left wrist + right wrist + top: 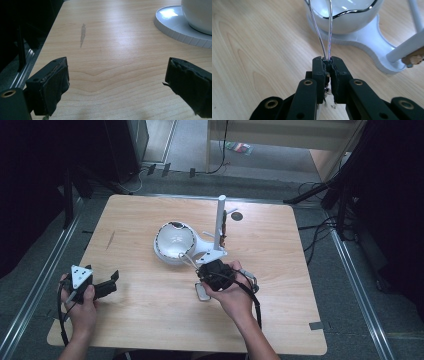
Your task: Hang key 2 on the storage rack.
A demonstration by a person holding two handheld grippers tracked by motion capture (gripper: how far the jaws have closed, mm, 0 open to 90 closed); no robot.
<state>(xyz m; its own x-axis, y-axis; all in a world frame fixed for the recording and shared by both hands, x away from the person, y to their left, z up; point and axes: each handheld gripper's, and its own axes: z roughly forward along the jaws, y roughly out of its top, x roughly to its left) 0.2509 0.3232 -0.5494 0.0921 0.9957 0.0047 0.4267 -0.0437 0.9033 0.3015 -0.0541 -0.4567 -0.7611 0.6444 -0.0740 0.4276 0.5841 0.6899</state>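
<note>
A white bowl (pixel 174 240) with a dark rim sits on a white base (pixel 210 254) at the table's middle; a white post (pixel 220 220) rises from the base. Two thin metal wires (pixel 187 259) run from inside the bowl toward me. My right gripper (pixel 202 270) is shut on the wires' near ends just in front of the base. In the right gripper view the wires (pixel 322 37) come out of the bowl (pixel 347 20) into the closed tips of the right gripper (pixel 328 61). My left gripper (pixel 112 282) rests open at the table's left front, holding nothing; in its own view the left gripper (pixel 117 80) faces bare wood.
A small pale oval object (pixel 202 292) lies on the table under my right hand. A brown piece (pixel 224 227) hangs on the post. A dark round spot (pixel 236 216) marks the table behind the post. Cables and metal rails lie on the floor around the table (pixel 150 320).
</note>
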